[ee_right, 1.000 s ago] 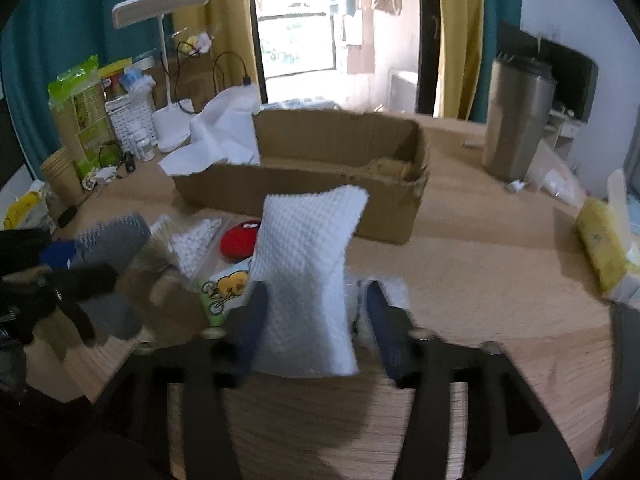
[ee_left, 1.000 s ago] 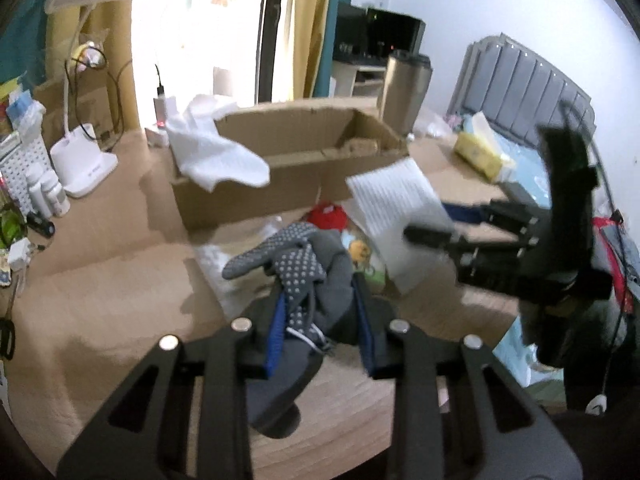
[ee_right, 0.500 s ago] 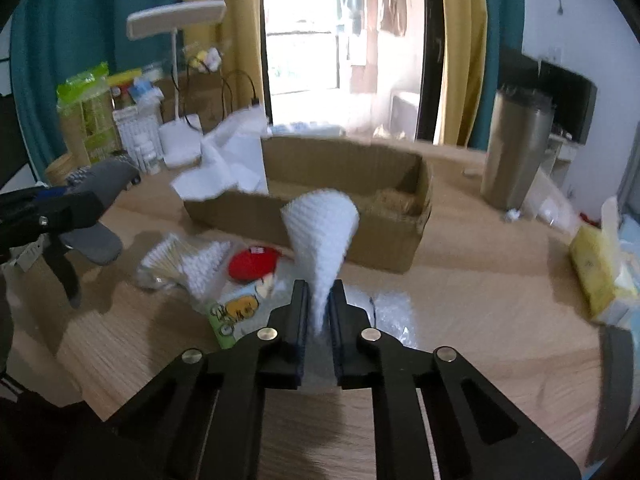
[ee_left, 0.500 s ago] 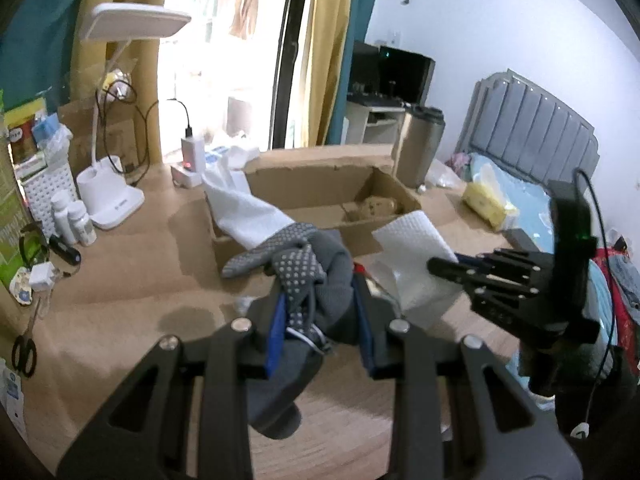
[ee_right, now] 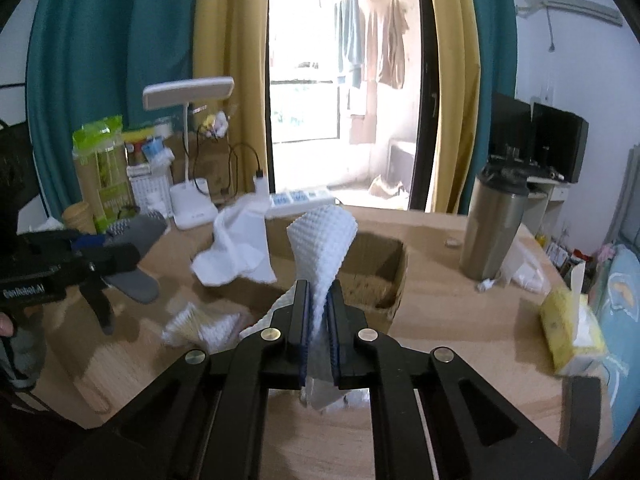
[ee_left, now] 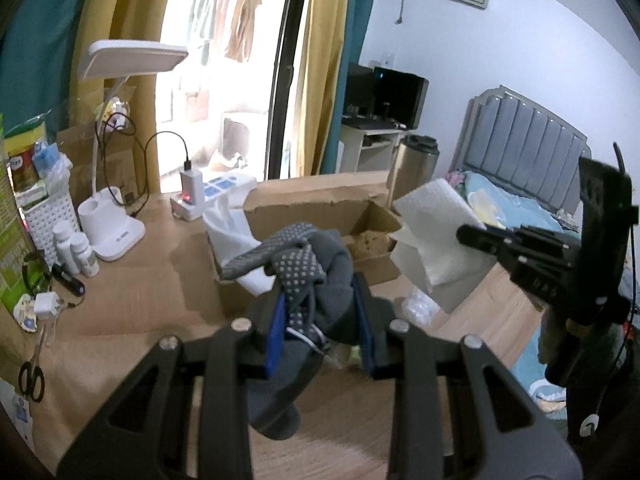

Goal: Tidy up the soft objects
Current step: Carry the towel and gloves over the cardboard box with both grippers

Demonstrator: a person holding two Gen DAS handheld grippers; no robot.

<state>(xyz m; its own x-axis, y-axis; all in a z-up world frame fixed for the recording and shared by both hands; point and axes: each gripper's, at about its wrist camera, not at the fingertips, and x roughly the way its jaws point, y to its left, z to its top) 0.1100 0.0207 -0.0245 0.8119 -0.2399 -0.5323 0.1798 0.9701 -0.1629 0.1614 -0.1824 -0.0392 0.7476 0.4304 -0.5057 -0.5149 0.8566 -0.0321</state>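
The left gripper (ee_left: 320,320) clamped bunched grey dotted socks (ee_left: 316,268). The right gripper (ee_right: 319,316) pinched a white waffle-textured cloth (ee_right: 324,240). Both were raised, likely for dropping into the brown cardboard box (ee_right: 384,276) ahead of the jaws.

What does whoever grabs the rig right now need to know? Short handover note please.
Left gripper: jaws shut on the grey dotted socks, lifted off the table.
Right gripper: jaws shut on the white textured cloth, also held up.
Cardboard box: open, straight ahead of both grippers; a white cloth is draped over its left end, something tan sits inside.
Still on the table: a cotton swab pack left of the box.
Done: both items picked up.
Left: likely drop the socks and the cloth into the box, then collect the remaining soft items.
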